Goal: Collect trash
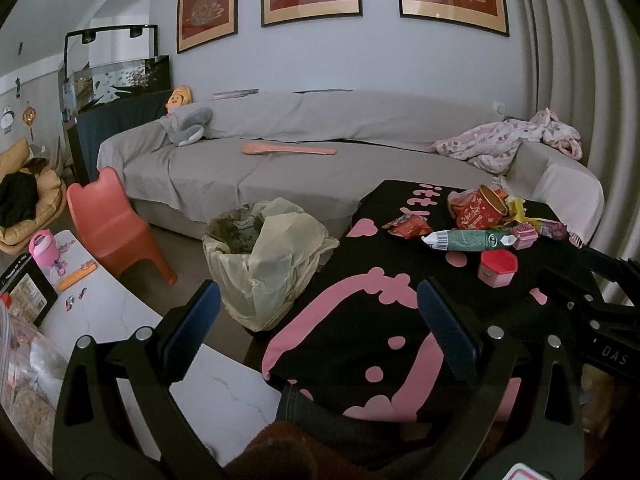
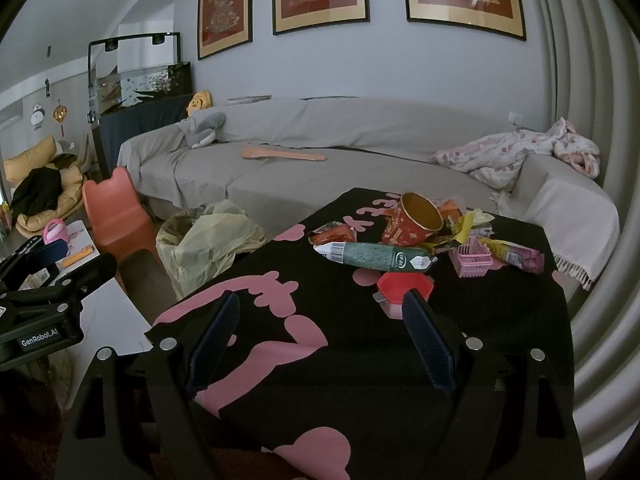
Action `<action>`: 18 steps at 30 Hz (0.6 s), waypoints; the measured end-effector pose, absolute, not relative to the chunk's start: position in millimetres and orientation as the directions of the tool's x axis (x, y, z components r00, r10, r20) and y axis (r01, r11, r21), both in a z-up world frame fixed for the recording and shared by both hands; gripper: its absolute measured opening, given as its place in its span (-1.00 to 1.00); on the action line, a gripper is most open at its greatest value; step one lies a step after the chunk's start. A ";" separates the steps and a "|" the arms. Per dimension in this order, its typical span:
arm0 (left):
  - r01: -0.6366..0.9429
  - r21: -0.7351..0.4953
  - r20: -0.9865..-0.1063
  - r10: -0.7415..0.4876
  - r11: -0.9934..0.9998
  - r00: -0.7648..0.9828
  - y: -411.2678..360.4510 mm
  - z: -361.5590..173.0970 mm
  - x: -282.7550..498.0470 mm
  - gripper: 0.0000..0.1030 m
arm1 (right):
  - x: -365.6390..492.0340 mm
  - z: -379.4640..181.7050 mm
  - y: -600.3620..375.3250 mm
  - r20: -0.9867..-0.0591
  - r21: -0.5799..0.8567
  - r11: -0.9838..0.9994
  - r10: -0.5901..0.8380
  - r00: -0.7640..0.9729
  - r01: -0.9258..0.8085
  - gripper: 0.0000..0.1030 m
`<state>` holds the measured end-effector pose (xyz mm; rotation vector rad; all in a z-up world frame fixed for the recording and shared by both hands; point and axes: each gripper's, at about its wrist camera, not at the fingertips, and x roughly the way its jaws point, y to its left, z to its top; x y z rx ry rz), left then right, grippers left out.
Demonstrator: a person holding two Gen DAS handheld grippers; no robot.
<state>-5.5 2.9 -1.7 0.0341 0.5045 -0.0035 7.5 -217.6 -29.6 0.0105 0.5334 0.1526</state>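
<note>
A pile of trash lies at the far end of a table under a black cloth with pink shapes (image 2: 360, 360): a red paper cup (image 2: 412, 220) on its side, a long green wrapper (image 2: 376, 256), a red snack packet (image 2: 334, 234), yellow wrappers (image 2: 472, 220), a pink basket (image 2: 470, 258) and a red box (image 2: 404, 286). A bin lined with a pale yellow bag (image 1: 264, 256) stands on the floor left of the table. My left gripper (image 1: 320, 304) is open above the cloth's near left part, nothing between its fingers. My right gripper (image 2: 324, 312) is open just short of the red box.
A grey covered sofa (image 1: 304, 152) runs behind the table, with a pink blanket (image 1: 512, 144) at its right end. An orange child's chair (image 1: 112, 220) stands left of the bin. A white marble table (image 1: 104, 320) with small items sits at the near left.
</note>
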 end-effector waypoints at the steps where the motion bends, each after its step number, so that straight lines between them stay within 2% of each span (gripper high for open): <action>1: 0.011 0.032 -0.483 0.005 0.999 0.876 2.8 -1.7 -6.6 0.83 | 7.7 -29.7 -217.6 -0.506 0.049 0.989 0.147 0.850 -0.142 0.55; 18: 0.016 0.030 -0.490 0.001 0.999 0.872 4.3 -0.8 -2.4 0.83 | 7.0 -30.2 -217.2 -0.506 0.051 0.989 0.147 0.850 -0.140 0.55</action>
